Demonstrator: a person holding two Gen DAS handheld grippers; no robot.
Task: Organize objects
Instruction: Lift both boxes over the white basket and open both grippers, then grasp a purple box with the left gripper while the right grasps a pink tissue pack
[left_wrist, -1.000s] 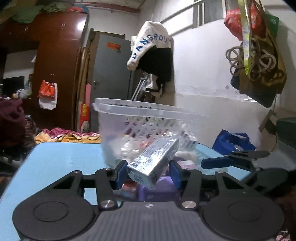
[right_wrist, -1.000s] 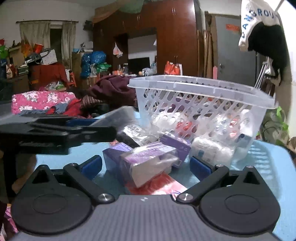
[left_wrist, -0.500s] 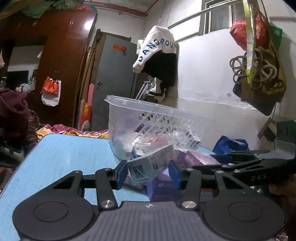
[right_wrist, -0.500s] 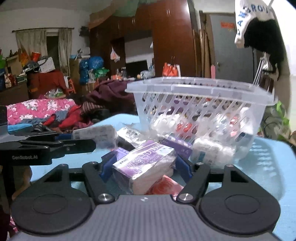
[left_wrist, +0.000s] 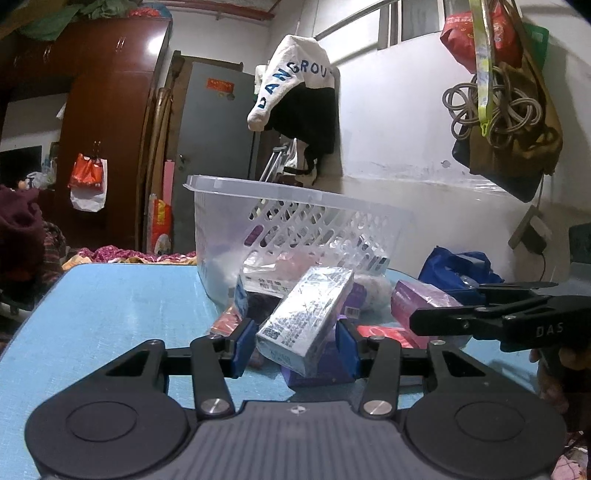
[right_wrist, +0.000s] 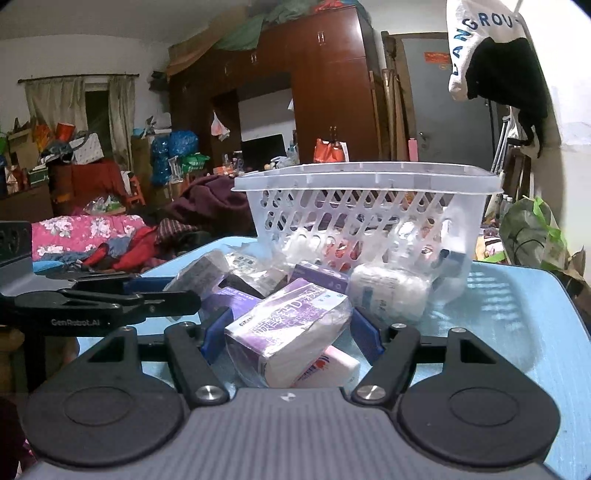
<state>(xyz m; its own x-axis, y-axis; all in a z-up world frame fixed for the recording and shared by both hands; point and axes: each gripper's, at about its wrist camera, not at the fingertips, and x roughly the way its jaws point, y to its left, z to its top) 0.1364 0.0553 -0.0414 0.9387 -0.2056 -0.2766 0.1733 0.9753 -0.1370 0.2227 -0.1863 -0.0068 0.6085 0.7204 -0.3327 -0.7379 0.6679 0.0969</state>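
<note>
A clear plastic basket (left_wrist: 295, 218) holding several packets stands on the blue table (left_wrist: 110, 302); it also shows in the right wrist view (right_wrist: 365, 184). My left gripper (left_wrist: 295, 345) is shut on a silver-blue box (left_wrist: 306, 317), held tilted over a pile of small boxes in front of the basket. My right gripper (right_wrist: 290, 334) is shut on a purple-and-white wrapped box (right_wrist: 291, 325), just above the same pile. Each gripper shows from the side in the other's view: the right one (left_wrist: 480, 317) and the left one (right_wrist: 110, 299).
Loose purple boxes (right_wrist: 321, 275), a red-and-white pack (right_wrist: 328, 367) and a white wrapped packet (right_wrist: 388, 291) lie on the table by the basket. A blue bag (left_wrist: 458, 269) sits beyond the table's right edge. Clothes hang on the wall (left_wrist: 295, 85).
The right gripper has closed on the purple-and-white box and lifted it slightly. The left gripper, still holding the silver-blue box, has drawn back from the basket and tilted.
</note>
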